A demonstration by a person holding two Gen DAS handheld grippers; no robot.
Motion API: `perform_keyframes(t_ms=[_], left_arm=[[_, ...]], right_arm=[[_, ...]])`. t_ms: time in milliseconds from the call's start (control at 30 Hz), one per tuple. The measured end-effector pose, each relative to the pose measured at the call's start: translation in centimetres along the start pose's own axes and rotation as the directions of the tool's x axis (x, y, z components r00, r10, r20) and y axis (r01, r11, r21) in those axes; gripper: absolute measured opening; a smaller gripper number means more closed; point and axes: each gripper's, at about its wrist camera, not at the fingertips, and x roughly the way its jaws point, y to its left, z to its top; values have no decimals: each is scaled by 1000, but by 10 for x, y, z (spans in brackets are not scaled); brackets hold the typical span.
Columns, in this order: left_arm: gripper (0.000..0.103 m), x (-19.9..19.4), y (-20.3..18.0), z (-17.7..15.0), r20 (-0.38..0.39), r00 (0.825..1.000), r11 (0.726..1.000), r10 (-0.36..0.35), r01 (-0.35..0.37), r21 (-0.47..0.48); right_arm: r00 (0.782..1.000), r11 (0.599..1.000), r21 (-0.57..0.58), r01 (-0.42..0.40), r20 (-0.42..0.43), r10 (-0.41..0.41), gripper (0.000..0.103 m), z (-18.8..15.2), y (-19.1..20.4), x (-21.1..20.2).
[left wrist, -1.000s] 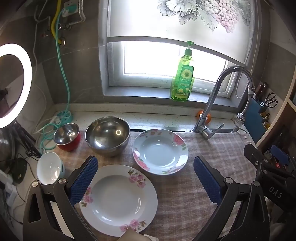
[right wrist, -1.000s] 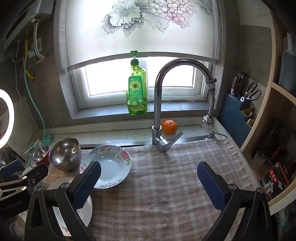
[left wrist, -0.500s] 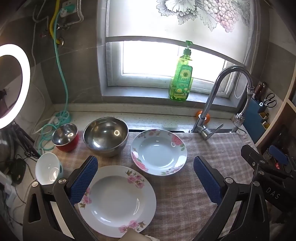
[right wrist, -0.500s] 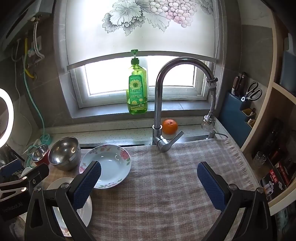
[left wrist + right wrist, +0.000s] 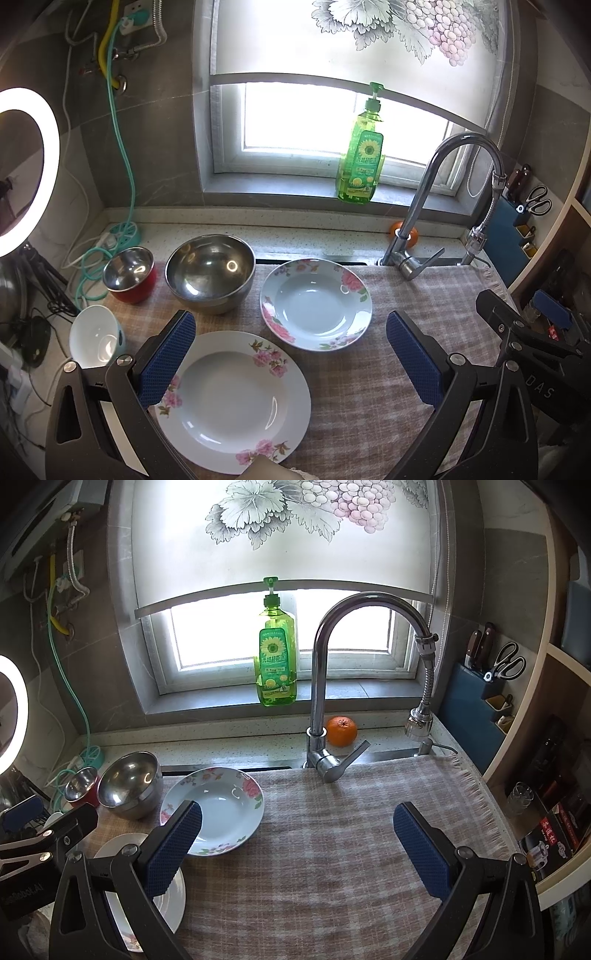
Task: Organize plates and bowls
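Note:
Two floral plates lie on a checked cloth: a large near plate (image 5: pixel 232 402) and a smaller deep plate (image 5: pixel 316 304) behind it. A large steel bowl (image 5: pixel 210 273), a small steel bowl in a red shell (image 5: pixel 129 273) and a white bowl (image 5: pixel 96 338) stand to the left. My left gripper (image 5: pixel 291 354) is open and empty above the near plate. My right gripper (image 5: pixel 295 845) is open and empty over the cloth, right of the deep plate (image 5: pixel 218 808), the large steel bowl (image 5: pixel 129 782) and the near plate (image 5: pixel 173 890).
A tap (image 5: pixel 325 716) stands behind the cloth (image 5: pixel 332 849), with an orange (image 5: pixel 341 731) and a green soap bottle (image 5: pixel 277 664) on the sill. A knife block (image 5: pixel 480 701) and shelves are at the right. A ring light (image 5: pixel 26 170) and cables are at the left.
Both views have shifted only slightly; the left gripper has drifted a little to the left. Both grippers stay open and no dish has moved.

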Motion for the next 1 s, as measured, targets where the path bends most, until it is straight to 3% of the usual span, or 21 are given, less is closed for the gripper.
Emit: perform_keyframes(t_ms=[1000], left_arm=[[103,0,1,0,1,1000,1000,-1,1,-2]], right_arm=[[1000,1000,0,1,-1,-1,103,0,2,-1]])
